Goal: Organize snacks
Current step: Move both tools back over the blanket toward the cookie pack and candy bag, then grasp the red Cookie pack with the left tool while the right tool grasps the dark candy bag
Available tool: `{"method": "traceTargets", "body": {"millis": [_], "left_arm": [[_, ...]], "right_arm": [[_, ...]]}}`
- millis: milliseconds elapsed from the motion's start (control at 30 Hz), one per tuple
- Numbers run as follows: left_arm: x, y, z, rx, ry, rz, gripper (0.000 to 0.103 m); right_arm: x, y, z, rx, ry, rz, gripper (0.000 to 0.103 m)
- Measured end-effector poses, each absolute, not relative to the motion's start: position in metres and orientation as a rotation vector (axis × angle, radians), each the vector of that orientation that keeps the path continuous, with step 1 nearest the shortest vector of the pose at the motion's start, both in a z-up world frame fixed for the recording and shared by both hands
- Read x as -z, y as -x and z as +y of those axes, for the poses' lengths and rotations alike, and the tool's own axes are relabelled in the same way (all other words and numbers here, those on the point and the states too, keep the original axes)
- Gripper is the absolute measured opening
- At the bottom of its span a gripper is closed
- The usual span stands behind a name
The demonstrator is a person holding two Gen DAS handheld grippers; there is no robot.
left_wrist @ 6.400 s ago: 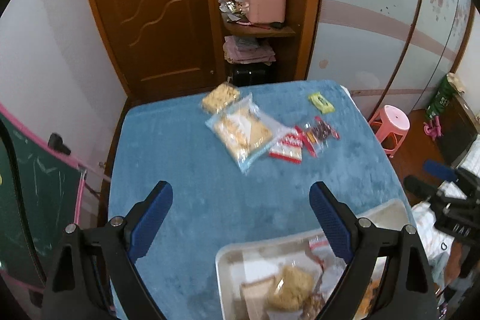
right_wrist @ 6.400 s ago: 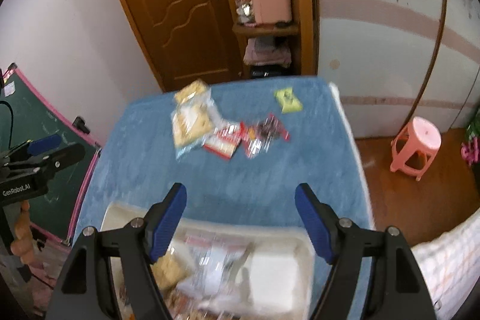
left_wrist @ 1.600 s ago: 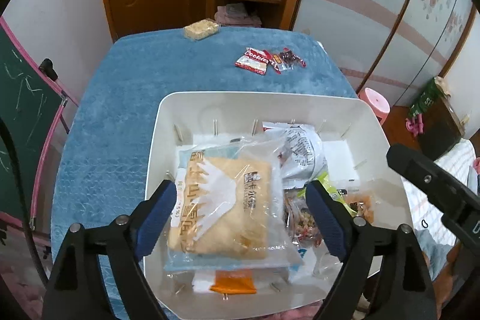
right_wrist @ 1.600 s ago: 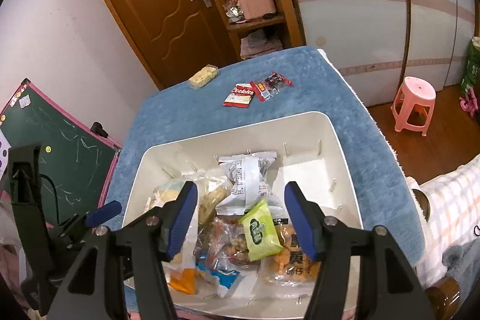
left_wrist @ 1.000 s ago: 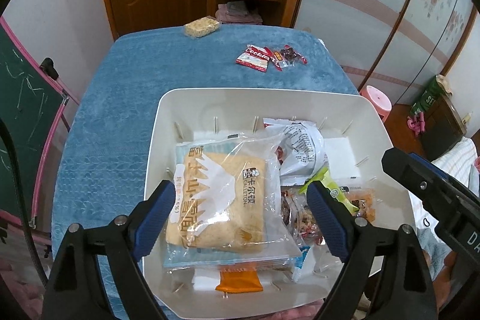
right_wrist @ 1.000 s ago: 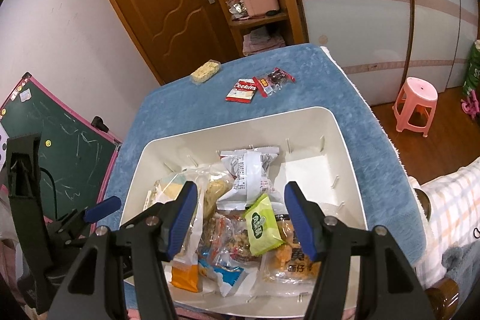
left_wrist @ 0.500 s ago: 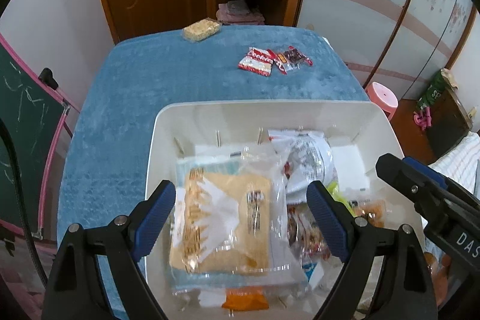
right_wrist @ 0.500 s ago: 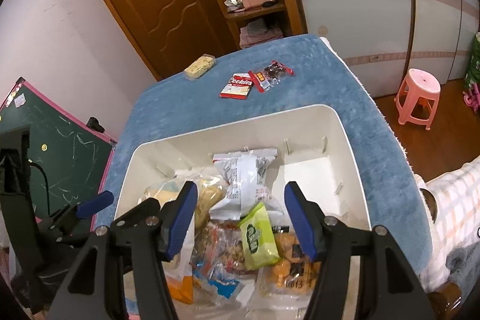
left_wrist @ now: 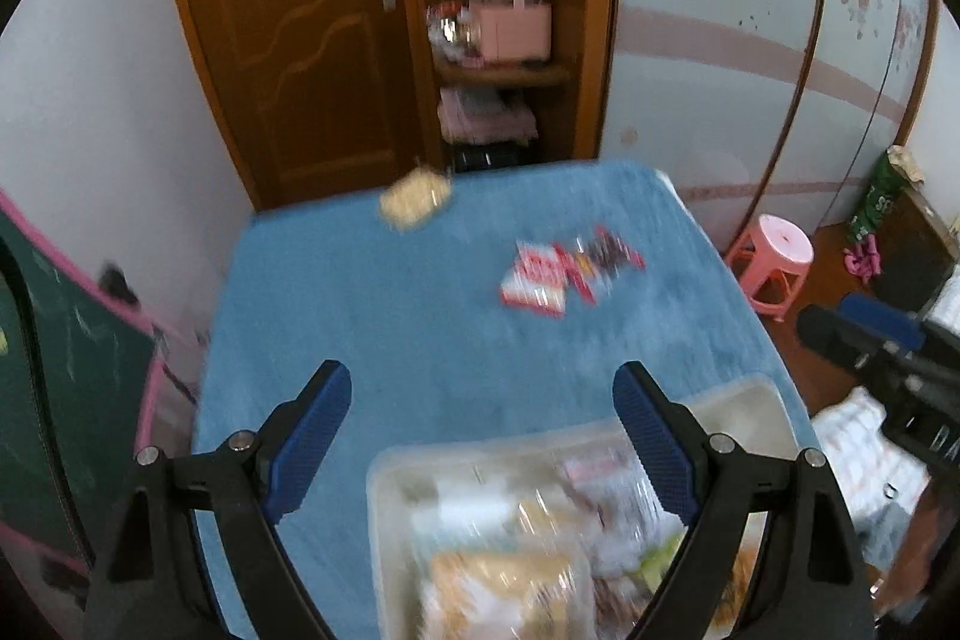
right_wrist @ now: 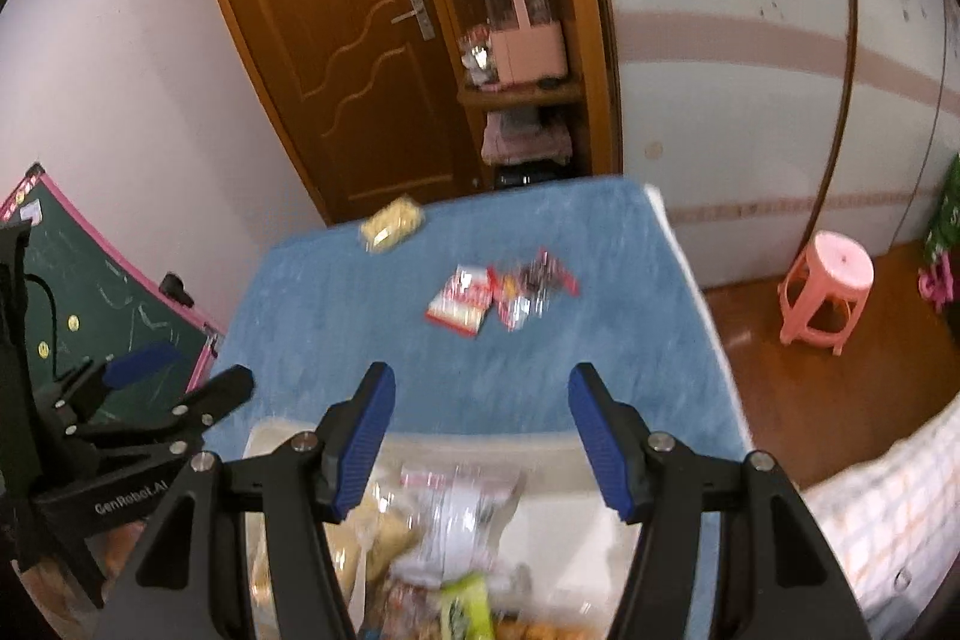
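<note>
Mostly the sorting looks done, with a few pieces left out. The white bin point(left_wrist: 738, 400) at the near edge of the blue-covered tabletop point(left_wrist: 390, 328) already holds a heap of packets, among them a large clear bag of pale biscuits point(left_wrist: 498, 586) and a small green packet point(right_wrist: 465, 607), though blur hides the finer detail. Still lying on the cloth, well apart from the bin, are a red-and-white cookie packet point(left_wrist: 534, 283), a small clear bag of dark sweets point(left_wrist: 609, 253) touching it, and a yellowish noodle-like block point(left_wrist: 414, 202) near the far edge. The left hand-held gripper point(left_wrist: 480, 430) and the right hand-held gripper point(right_wrist: 480, 433) both hang wide apart and empty above the bin's far rim; judging by that, three pickups remain.
</note>
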State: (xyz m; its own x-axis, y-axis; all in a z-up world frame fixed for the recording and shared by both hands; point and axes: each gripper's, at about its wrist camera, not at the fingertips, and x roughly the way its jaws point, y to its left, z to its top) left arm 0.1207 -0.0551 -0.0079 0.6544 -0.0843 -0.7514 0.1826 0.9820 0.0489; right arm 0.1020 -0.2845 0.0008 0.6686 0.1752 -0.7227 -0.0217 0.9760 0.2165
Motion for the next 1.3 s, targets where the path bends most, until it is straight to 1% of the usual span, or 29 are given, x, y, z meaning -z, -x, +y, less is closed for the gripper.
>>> {"method": "traceTargets", "body": {"millis": [200, 333, 400, 433, 567, 700, 800, 900, 1000, 1167, 1267, 1300], "left_arm": [[-0.036, -0.191, -0.067, 0.134, -0.196, 0.772, 0.089], [-0.040, -0.243, -0.082, 0.098, -0.250, 0.757, 0.089], [-0.029, -0.270, -0.091, 0.094, -0.271, 0.782, 0.089], [-0.019, -0.283, -0.096, 0.103, -0.275, 0.807, 0.089], [0.035, -0.318, -0.107, 0.135, -0.283, 0.928, 0.089], [0.107, -0.348, -0.118, 0.130, -0.308, 1.061, 0.089], [0.152, -0.366, -0.119, 0.141, -0.252, 1.176, 0.089], [0.184, -0.372, -0.123, 0.155, -0.208, 1.254, 0.089], [0.200, -0.374, -0.131, 0.171, -0.211, 1.281, 0.089], [0.209, -0.373, -0.141, 0.184, -0.239, 1.280, 0.089], [0.211, -0.376, -0.143, 0.185, -0.242, 1.292, 0.089], [0.214, -0.377, -0.144, 0.183, -0.241, 1.298, 0.089]], "right_arm": [[-0.043, -0.176, -0.300, -0.089, -0.135, 0.827, 0.061], [-0.049, -0.229, -0.302, -0.110, -0.115, 0.870, 0.062], [-0.044, -0.253, -0.303, -0.111, -0.107, 0.889, 0.067], [-0.037, -0.265, -0.303, -0.106, -0.103, 0.902, 0.068], [0.005, -0.307, -0.307, -0.100, -0.098, 0.977, 0.068], [0.071, -0.339, -0.317, -0.091, -0.142, 1.107, 0.068], [0.119, -0.355, -0.324, -0.111, -0.212, 1.204, 0.068], [0.159, -0.363, -0.326, -0.116, -0.251, 1.269, 0.068], [0.180, -0.369, -0.324, -0.132, -0.268, 1.306, 0.068], [0.202, -0.379, -0.318, -0.156, -0.281, 1.345, 0.068], [0.210, -0.379, -0.308, -0.201, -0.269, 1.360, 0.063], [0.210, -0.379, -0.306, -0.205, -0.245, 1.351, 0.051]]}}
